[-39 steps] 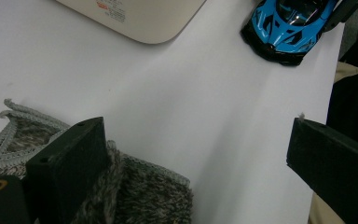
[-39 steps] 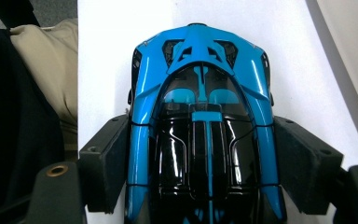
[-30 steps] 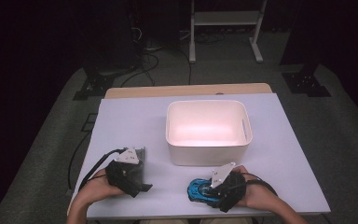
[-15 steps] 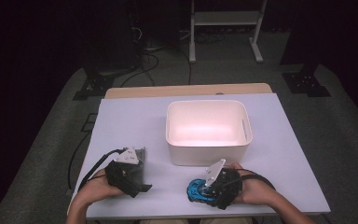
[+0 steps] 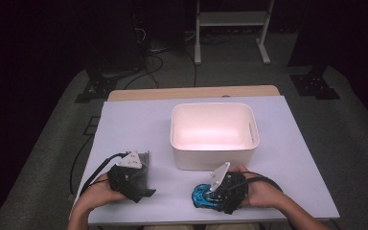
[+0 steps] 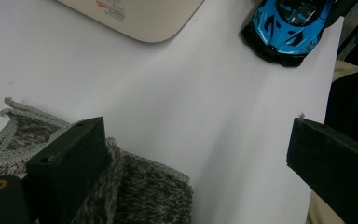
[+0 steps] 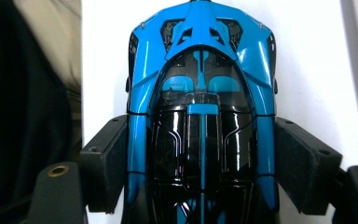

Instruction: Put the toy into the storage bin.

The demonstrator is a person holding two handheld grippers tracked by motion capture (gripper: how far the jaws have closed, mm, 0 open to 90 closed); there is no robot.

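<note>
White tabletop, dark room beyond. My right gripper [image 5: 210, 196] has just narrowed its jaws; pads now hug the blue toy car [image 7: 200, 116] near the front edge. Grasp looks set, lift toward the bin [image 5: 213, 163] likely next. Left gripper [image 5: 141, 189] gapes over knitted cloth [image 6: 140, 186].

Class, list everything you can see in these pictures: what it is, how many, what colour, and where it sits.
Toy car: one, blue and black, near table edge, between the right gripper's jaws.
Tub: one, white, table centre.
Knitted cloth: one, grey, under the left gripper.
Table: one, white top.
Stand: one, white, on the floor behind.
Left gripper: black, jaws wide apart.
Right gripper: black, pads against the car's sides.
Hands: two, bottom edge.
</note>
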